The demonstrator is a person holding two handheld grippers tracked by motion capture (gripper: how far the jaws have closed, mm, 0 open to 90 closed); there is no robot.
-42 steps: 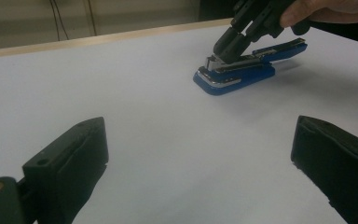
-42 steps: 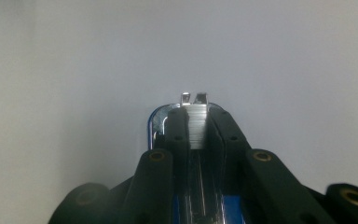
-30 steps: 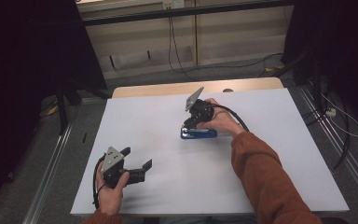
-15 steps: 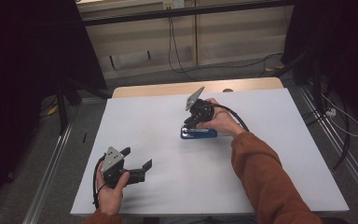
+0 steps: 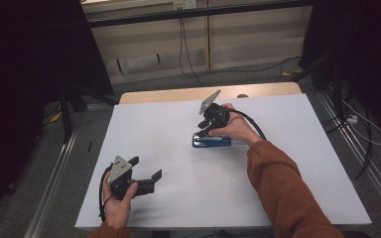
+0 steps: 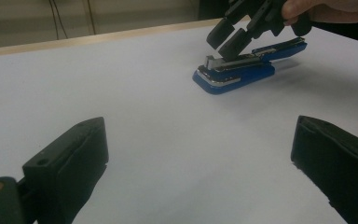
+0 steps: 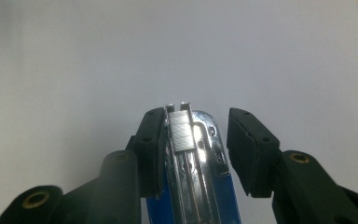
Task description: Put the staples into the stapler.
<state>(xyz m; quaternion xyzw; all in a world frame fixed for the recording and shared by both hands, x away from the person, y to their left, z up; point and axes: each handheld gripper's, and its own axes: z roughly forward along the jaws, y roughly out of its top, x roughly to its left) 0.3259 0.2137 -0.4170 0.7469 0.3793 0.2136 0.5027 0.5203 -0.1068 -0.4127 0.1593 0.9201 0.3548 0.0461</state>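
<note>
A blue stapler (image 5: 213, 142) with a chrome top lies flat on the white table (image 5: 168, 124), right of the middle. My right gripper (image 5: 201, 133) tilts down over its left end, held by a hand in an orange sleeve. Its jaws have just been opening and straddle the stapler's (image 7: 191, 154) staple channel. One pad (image 7: 151, 140) sits against the metal and the other pad (image 7: 247, 144) stands off with a gap. My left gripper (image 5: 146, 167) rests low near the front left, open and holding nothing. The stapler (image 6: 242, 70) lies far ahead of it.
A strip of bare wooden tabletop (image 5: 178, 94) shows behind the white sheet. Cables (image 5: 183, 49) run over the floor beyond the table, and metal rails (image 5: 54, 168) flank both sides. White surface stretches between the two grippers.
</note>
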